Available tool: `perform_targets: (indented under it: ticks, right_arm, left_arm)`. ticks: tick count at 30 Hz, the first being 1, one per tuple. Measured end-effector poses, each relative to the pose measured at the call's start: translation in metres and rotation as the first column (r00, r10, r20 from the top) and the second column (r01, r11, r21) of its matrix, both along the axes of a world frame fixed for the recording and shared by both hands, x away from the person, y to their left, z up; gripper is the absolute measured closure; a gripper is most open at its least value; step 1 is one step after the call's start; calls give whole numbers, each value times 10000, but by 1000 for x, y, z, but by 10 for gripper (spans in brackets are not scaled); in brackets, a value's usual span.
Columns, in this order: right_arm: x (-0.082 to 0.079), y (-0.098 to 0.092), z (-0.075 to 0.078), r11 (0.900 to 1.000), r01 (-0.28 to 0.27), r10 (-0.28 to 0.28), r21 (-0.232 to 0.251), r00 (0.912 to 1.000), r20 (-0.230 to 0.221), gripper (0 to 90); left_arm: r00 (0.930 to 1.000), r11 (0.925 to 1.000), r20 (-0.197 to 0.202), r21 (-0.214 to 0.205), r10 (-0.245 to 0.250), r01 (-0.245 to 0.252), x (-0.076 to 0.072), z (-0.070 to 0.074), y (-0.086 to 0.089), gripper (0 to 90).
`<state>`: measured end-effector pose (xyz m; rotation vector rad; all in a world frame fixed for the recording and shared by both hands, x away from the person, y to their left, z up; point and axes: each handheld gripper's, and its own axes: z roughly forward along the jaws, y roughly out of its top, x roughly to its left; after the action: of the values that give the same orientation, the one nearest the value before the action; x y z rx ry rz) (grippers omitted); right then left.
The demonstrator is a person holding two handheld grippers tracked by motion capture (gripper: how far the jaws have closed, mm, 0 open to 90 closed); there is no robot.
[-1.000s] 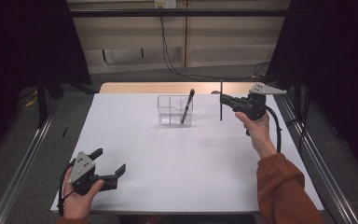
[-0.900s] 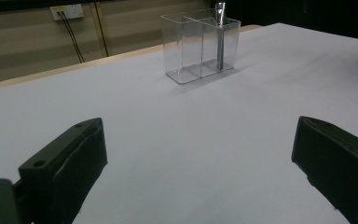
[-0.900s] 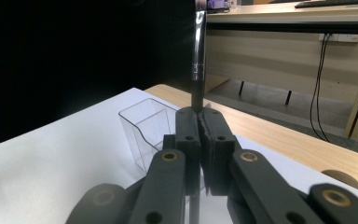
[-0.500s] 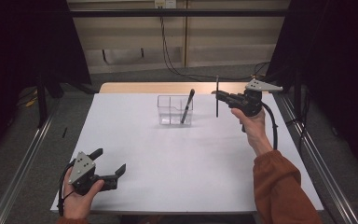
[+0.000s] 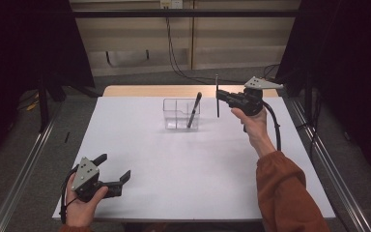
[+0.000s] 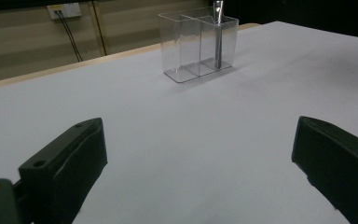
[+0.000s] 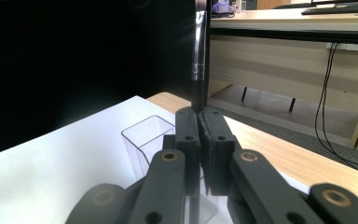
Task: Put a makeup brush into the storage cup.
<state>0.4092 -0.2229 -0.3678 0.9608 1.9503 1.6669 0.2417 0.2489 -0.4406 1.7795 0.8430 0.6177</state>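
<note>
A clear two-compartment holder (image 5: 181,115) stands at the back middle of the white table (image 5: 183,164). A black pen-like stick (image 5: 193,110) leans in its right compartment. My right gripper (image 5: 221,98) hovers just right of the holder, shut on a slim black brush (image 5: 217,96) held upright. In the right gripper view the brush (image 7: 198,56), with its silver band, rises from the gripper's (image 7: 199,116) closed jaws, and the holder (image 7: 149,140) lies below. My left gripper (image 5: 115,166) rests open at the near left corner. Its jaws (image 6: 198,126) face the holder (image 6: 198,44) with nothing between them.
A wooden strip (image 5: 140,91) borders the table's far edge. Metal rails (image 5: 24,174) run along both sides on the floor. Cables (image 5: 174,53) hang from a wall socket behind. The right hand's orange sleeve (image 5: 285,193) lies over the near right of the table.
My right gripper has carried the upright brush leftward, closer to the holder, and slightly up. The left gripper has stayed put.
</note>
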Motion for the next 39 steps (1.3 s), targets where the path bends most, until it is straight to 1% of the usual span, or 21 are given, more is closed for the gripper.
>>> perform_targets:
  ticks: [2, 6, 11, 12, 13, 15, 16, 17, 19, 22, 28, 32, 35, 37, 39]
  right_arm:
    - [4, 1, 0, 9999, 21, -19, 159, 9999, -135, 867]
    - [9, 8, 1, 10000, -40, 40, 4, 9999, -141, 867]
    - [17, 16, 5, 10000, 26, -26, 72, 10000, -87, 867]
    - [18, 18, 6, 9999, 29, -28, 105, 10000, -83, 867]
    - [20, 20, 7, 10000, 7, -7, 62, 10000, -57, 867]
    - [22, 25, 7, 10000, -89, 89, 18, 9999, -60, 867]
    - [23, 28, 7, 9999, -127, 127, -16, 9999, -66, 867]
    - [24, 30, 7, 9999, -134, 134, -56, 9999, -57, 867]
    - [28, 35, 6, 9999, -154, 154, -18, 9998, -101, 866]
    - [33, 40, 4, 9999, -116, 117, 73, 9998, -148, 866]
    - [39, 51, 2, 10000, -58, 57, -42, 9999, -141, 867]
    - [41, 54, 0, 10000, -62, 63, 45, 9998, -172, 866]
    - [44, 56, -3, 9999, 43, -41, 92, 9997, -234, 867]
    - [46, 58, -4, 9998, 147, -145, 114, 9997, -195, 867]
    - [48, 60, -4, 9999, 120, -118, 104, 9997, -222, 867]
  left_arm:
    - [10000, 10000, -29, 12, -10, 10, -1, 0, -1, 30]
    - [9999, 9999, -18, 19, -104, 104, -2, 1, -3, 30]
    - [9999, 9999, 1, -38, -119, 119, -2, 1, -3, 31]
    - [9999, 9999, -52, -72, -97, 97, -2, 1, -2, 31]
    - [9999, 9998, -75, -142, -140, 139, -2, 0, -2, 31]
    - [9999, 9999, -59, -122, -97, 96, -1, 0, -2, 32]
    - [10000, 9998, -48, -182, -72, 71, -1, 0, -2, 33]
    - [10000, 9997, -46, -238, -62, 61, -1, 0, -2, 33]
    - [10000, 9998, -34, -180, -52, 51, -1, 0, -2, 33]
    - [10000, 9998, -51, -199, -55, 54, -1, 0, -2, 33]
    - [10000, 9999, -83, -172, 1, -2, 0, 0, -1, 35]
    - [10000, 9999, -72, -163, -15, 14, 0, 0, -1, 35]
    - [10000, 9998, -81, -180, -23, 22, 0, 0, -1, 35]
    - [9999, 9997, -104, -250, 4, -7, 0, 0, -1, 35]
    - [9999, 9997, -109, -245, 4, -7, 0, 1, 0, 35]
